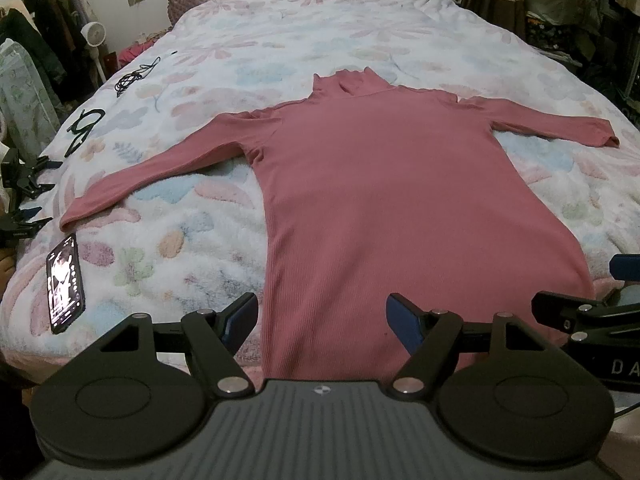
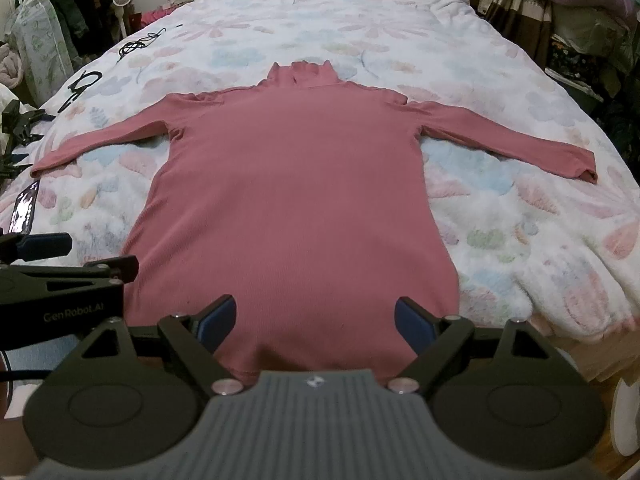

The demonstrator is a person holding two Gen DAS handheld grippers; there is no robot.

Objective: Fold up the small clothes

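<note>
Left claw: wide open, holding nothing; poised over the hem end of the garment, blue pads either side of its left edge region.
Right claw: wide open, empty; poised above the hem, blue pads spread over the lower cloth.
Pink turtleneck top: spread flat on the bed, straight ahead of both claws; collar at the far end, hem nearest the claws.
Sleeves: both stretched outward, left sleeve ahead-left of left claw, right sleeve ahead-right of right claw.
Bed cover: floral fleece, beneath the garment.
Phone: screen lit, lying on the cover to the left of left claw, just below the left cuff, not touching the garment.
Black cables: far ahead-left, near the bed's edge.
Claw spacing: side by side, right claw's finger visible at the right margin of the left view.
</note>
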